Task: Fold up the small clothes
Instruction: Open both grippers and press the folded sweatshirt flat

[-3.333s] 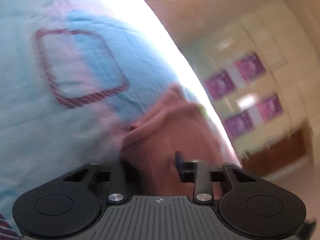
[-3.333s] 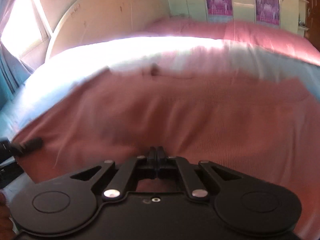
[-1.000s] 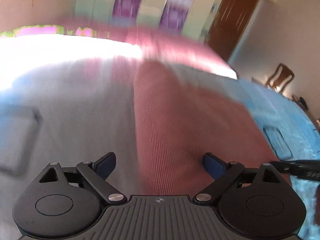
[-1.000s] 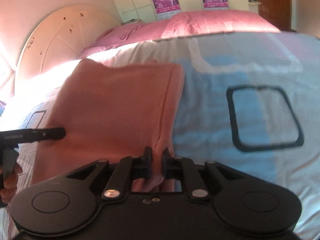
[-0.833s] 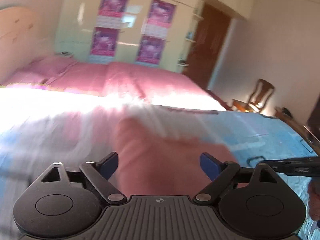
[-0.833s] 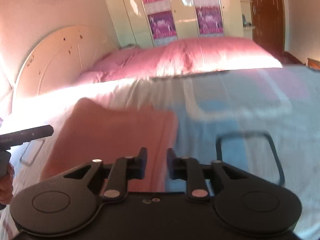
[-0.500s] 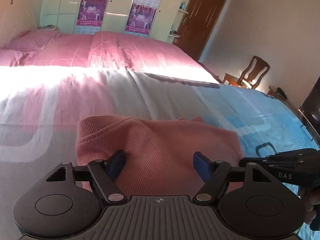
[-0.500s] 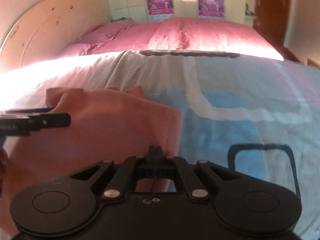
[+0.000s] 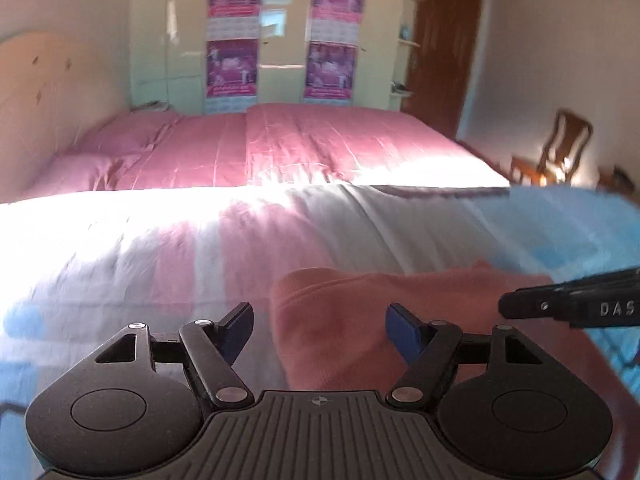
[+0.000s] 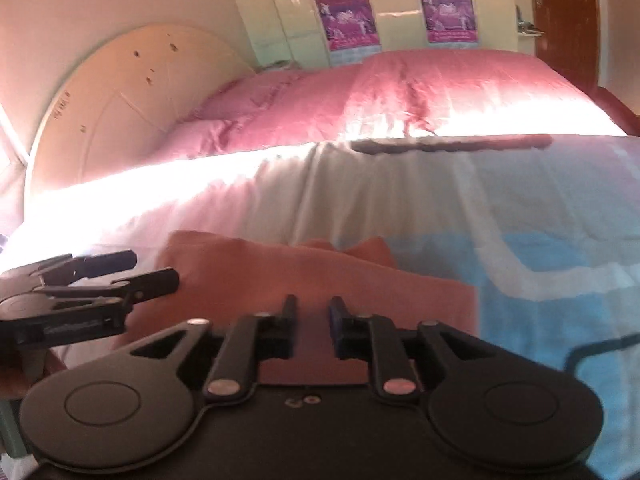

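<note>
Salmon-pink ribbed knit garment (image 9: 360,332): lies folded on the patchwork bedspread (image 9: 160,248) of white, pink and blue panels, near the front of both wrist views; a rounded fold edge faces the left side, and two small corners peek up at its far edge in the right wrist view.

Left gripper (image 9: 320,320): jaws spread wide, blue-padded fingers (image 9: 402,330) straddling the garment's left fold edge from above; nothing held, and whether they touch the cloth cannot be told.

Right gripper (image 10: 312,322): jaws parted by a narrow gap, over the garment's near edge; nothing appears clamped between them.

Background: second bed with pink cover (image 9: 320,144), curved headboard (image 10: 132,92), wardrobe with purple posters (image 9: 336,36), brown door (image 9: 444,44), wooden chair (image 9: 560,148).

Step in hand, by judgement: release after a fold, both tools free of the cloth; the garment looks like a compact rectangle.

Next move, by judgement: either one more fold, which calls for each tool to pinch a corner of one short edge and carry it over evenly, or smoothing the uneven far corners. A thick knit may spring open if let go early.
</note>
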A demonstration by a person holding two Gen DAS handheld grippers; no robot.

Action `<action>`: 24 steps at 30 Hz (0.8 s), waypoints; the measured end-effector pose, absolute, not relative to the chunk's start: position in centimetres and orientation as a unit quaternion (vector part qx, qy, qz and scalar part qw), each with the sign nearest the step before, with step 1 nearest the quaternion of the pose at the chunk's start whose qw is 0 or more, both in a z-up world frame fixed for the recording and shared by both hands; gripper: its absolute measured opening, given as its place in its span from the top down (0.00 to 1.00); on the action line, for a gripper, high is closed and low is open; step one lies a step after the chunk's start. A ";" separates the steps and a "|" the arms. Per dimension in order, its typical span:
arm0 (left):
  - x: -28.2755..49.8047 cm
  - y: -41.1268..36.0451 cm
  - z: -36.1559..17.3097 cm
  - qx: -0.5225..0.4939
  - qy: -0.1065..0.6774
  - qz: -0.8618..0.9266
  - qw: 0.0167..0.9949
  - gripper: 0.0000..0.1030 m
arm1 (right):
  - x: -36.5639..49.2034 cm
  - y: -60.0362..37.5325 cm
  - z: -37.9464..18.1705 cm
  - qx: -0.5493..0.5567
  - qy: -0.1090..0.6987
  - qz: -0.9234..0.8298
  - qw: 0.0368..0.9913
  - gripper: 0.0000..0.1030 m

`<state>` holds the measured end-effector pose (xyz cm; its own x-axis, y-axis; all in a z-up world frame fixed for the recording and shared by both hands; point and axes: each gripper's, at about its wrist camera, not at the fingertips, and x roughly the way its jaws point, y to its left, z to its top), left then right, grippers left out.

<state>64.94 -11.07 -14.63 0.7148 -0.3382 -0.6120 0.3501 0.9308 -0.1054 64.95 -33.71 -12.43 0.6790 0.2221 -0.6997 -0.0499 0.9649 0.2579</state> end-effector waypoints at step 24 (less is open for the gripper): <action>61.2 -14.7 -13.8 0.070 0.361 -0.202 0.908 0.28 | 61.9 -32.1 -12.7 0.018 0.411 0.043 0.911 0.78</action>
<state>61.21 -14.72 -13.79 0.6577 -0.3165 -0.6836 0.4175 0.9085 -0.0189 61.86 -32.14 -12.67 0.6587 0.0919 -0.7468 -0.0630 0.9958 0.0670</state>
